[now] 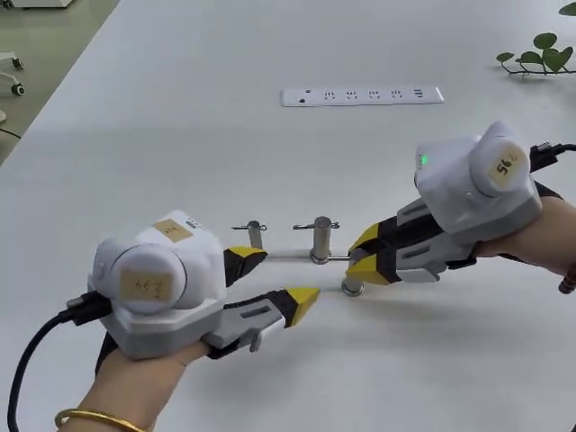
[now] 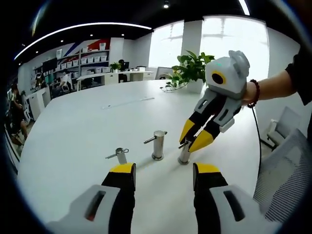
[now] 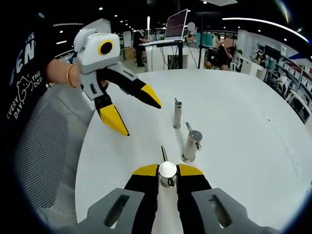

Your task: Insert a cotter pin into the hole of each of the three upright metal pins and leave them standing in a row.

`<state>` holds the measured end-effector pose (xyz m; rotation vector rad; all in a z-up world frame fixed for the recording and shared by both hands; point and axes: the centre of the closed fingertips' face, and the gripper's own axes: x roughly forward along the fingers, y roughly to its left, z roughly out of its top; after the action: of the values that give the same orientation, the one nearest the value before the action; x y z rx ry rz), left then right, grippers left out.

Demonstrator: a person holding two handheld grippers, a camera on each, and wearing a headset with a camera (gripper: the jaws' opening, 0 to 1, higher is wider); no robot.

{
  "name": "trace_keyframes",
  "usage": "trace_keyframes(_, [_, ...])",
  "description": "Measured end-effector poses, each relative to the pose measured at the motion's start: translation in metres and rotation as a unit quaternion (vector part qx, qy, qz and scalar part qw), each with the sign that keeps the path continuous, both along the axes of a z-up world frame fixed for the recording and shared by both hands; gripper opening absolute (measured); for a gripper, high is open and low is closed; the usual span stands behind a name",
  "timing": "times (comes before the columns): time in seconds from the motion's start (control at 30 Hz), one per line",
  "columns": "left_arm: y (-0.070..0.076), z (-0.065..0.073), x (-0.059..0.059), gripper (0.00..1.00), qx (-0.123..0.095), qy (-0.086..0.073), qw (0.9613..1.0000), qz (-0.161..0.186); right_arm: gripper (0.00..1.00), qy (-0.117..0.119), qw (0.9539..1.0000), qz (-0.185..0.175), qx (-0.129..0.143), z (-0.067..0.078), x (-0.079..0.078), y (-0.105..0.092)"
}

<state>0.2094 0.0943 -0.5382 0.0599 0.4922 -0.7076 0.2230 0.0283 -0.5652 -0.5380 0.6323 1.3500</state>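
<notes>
Left gripper (image 1: 286,274): nearest to us, at the near left of the white table (image 1: 180,135). We see its two yellow-tipped fingers spread well apart with nothing between them, pointing toward the row of pins.
Left hand (image 1: 135,387): wraps the gripper body from below, and we note a gold bangle (image 1: 90,417) on the wrist and a black cable (image 1: 27,360) trailing off to the near left.
Near pin (image 1: 353,287): stands upright on the table just right of the left gripper's tips, and it is the rightmost of the three pins.
Near cotter pin (image 3: 164,152): in the right gripper view we see it as a thin rod sticking out from the near pin's head.
Right gripper (image 1: 355,255): comes in from the right with its fingers closed around the top of the near pin. In its own view we see the pin's round head held between the two yellow tips.
Middle pin (image 1: 321,241): upright, just beyond and left of the near pin, apart from both grippers.
Middle cotter pin (image 1: 315,225): lies crosswise through the middle pin's top.
Left pin (image 1: 255,236): upright, left of the middle pin, close beyond the left gripper's upper finger. We cannot tell whether they touch.
Left cotter pin (image 1: 245,227): crosswise through the left pin's top.
Power strip (image 1: 362,95): flat on the table, well beyond the pins.
Plant (image 1: 538,56): green leaves at the far right edge.
</notes>
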Motion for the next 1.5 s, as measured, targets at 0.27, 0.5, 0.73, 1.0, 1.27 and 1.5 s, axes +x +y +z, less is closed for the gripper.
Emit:
trace_keyframes(0.27, [0.017,0.009,-0.002,0.61,-0.008,-0.013,0.9995,0.028,0.08,-0.006,0.9999,-0.007,-0.004,0.002,0.002,-0.007])
trace_keyframes(0.5, [0.024,0.007,-0.006,0.77,0.012,-0.022,0.9992,0.033,0.08,-0.012,0.9997,-0.021,-0.001,0.007,0.011,-0.014])
trace_keyframes(0.73, [0.025,0.007,-0.006,0.84,0.011,-0.023,0.9991,0.033,0.08,-0.02,0.9996,-0.021,-0.008,0.008,0.021,-0.019])
trace_keyframes(1.0, [0.029,0.007,-0.004,0.9,0.009,-0.023,0.999,0.038,0.08,-0.024,0.9993,-0.024,-0.015,0.007,0.034,-0.026])
trace_keyframes(1.27, [0.033,0.007,-0.002,0.9,0.009,-0.027,0.9986,0.046,0.08,-0.02,0.9992,-0.028,-0.022,0.004,0.043,-0.032])
trace_keyframes(1.5, [0.034,0.005,-0.002,0.89,0.012,-0.024,0.9986,0.046,0.08,-0.015,0.9994,-0.02,-0.023,0.003,0.045,-0.034])
